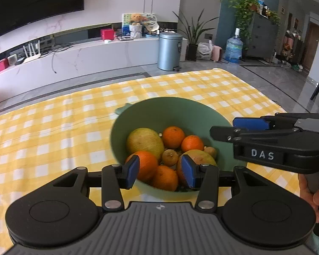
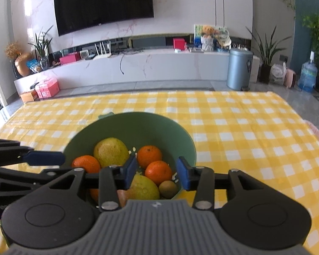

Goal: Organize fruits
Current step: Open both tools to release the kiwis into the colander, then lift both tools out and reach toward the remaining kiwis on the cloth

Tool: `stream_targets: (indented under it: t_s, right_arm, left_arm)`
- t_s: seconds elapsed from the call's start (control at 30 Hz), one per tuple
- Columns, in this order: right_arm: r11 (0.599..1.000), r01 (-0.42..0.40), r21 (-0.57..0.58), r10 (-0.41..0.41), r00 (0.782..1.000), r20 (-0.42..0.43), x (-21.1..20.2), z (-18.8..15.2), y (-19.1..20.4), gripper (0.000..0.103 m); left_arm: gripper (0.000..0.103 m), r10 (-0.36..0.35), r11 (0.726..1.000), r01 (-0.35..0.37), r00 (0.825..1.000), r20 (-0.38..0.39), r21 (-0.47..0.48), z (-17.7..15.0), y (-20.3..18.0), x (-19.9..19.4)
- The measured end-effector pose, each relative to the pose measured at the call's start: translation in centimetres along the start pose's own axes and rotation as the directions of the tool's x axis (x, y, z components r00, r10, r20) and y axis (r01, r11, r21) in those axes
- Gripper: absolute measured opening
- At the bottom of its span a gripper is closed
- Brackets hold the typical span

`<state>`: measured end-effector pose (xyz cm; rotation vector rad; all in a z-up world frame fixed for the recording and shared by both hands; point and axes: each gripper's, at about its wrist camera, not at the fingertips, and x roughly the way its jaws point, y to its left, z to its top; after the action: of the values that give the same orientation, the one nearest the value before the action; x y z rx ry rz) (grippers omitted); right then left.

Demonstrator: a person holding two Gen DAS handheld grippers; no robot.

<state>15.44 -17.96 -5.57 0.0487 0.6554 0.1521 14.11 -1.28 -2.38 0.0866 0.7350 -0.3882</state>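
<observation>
Both claws, left gripper (image 1: 160,171) and right gripper (image 2: 157,173), gape empty over the round green plastic bowl (image 1: 170,110); best pinch one round orange mandarin (image 2: 158,171) squarely, avoiding neighbours.

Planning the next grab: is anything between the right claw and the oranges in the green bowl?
Nothing visible blocks it. The right claw hangs open over the green plastic bowl, with the round oranges uncovered below. The left claw sits off to the side.

matt green bowl (image 1: 180,110); checked cloth tablecloth (image 1: 53,131)
</observation>
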Motion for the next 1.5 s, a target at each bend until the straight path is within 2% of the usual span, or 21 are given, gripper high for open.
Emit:
stream_targets:
  t_s: [0.2,0.3,0.37,0.5,0.63,0.8,0.97,1.1,1.2,1.33,1.4,1.47,1.5]
  right_arm:
    - [1.000,-0.024,0.009,0.023,0.999,0.031,-1.4,-0.5,0.6,0.046]
    - [0.998,-0.051,0.021,0.050,0.998,0.034,-2.2,-0.9,1.2,0.046]
    - [0.997,-0.075,0.017,0.074,0.996,0.043,-2.9,-1.3,1.8,0.046]
    - [0.986,-0.158,0.048,0.157,0.987,0.028,-3.8,-2.7,3.2,0.046]
    - [0.979,-0.200,0.029,0.199,0.980,0.017,-4.5,-3.9,5.2,0.046]
    - [0.966,-0.258,-0.008,0.258,0.966,-0.012,-5.4,-5.3,7.3,0.044]
    - [0.958,-0.275,-0.075,0.274,0.961,-0.027,-6.7,-6.3,8.5,0.041]
    - [0.954,-0.279,-0.105,0.278,0.960,-0.029,-7.2,-6.2,8.7,0.041]
    - [0.936,-0.330,-0.119,0.333,0.943,0.005,-7.0,-6.6,8.8,0.041]
    - [0.934,-0.342,-0.101,0.337,0.939,-0.069,-5.2,-6.6,9.8,0.041]
    - [0.930,-0.352,-0.110,0.345,0.935,-0.079,-4.2,-6.5,10.4,0.040]
    - [0.930,-0.352,-0.108,0.344,0.935,-0.087,-3.3,-6.6,10.8,0.037]
    - [0.928,-0.356,-0.108,0.347,0.933,-0.095,-2.8,-6.6,11.0,0.031]
  left_arm:
    - [0.054,0.054,0.998,-0.055,0.998,-0.029,-0.013,0.5,0.7,-1.9]
    - [0.054,0.112,0.994,-0.112,0.992,-0.055,0.013,0.2,0.9,-2.6]
    - [0.054,0.127,0.992,-0.125,0.989,-0.070,0.024,0.0,1.3,-3.2]
    - [0.054,0.129,0.992,-0.129,0.988,-0.090,0.006,-0.3,2.6,-4.7]
    - [0.052,0.147,0.989,-0.147,0.985,-0.092,0.001,-0.5,3.8,-6.5]
    - [0.052,0.111,0.992,-0.120,0.981,-0.156,-0.045,-0.7,5.7,-8.0]
    - [0.049,0.144,0.989,-0.149,0.966,-0.215,-0.006,-2.1,5.4,-7.8]
    - [0.042,0.145,0.988,-0.156,0.958,-0.247,-0.023,-3.5,5.7,-6.9]
    - [0.041,0.156,0.984,-0.174,0.950,-0.270,-0.045,-4.3,6.1,-6.3]
    - [0.041,0.122,0.977,-0.159,0.962,-0.245,-0.139,-5.4,7.6,-5.7]
    - [0.038,0.107,0.972,-0.151,0.965,-0.238,-0.178,-5.9,8.2,-5.3]
    - [0.038,0.112,0.973,-0.154,0.966,-0.231,-0.170,-6.2,8.4,-4.9]
    - [0.038,0.112,0.975,-0.151,0.967,-0.230,-0.162,-6.3,8.4,-4.7]
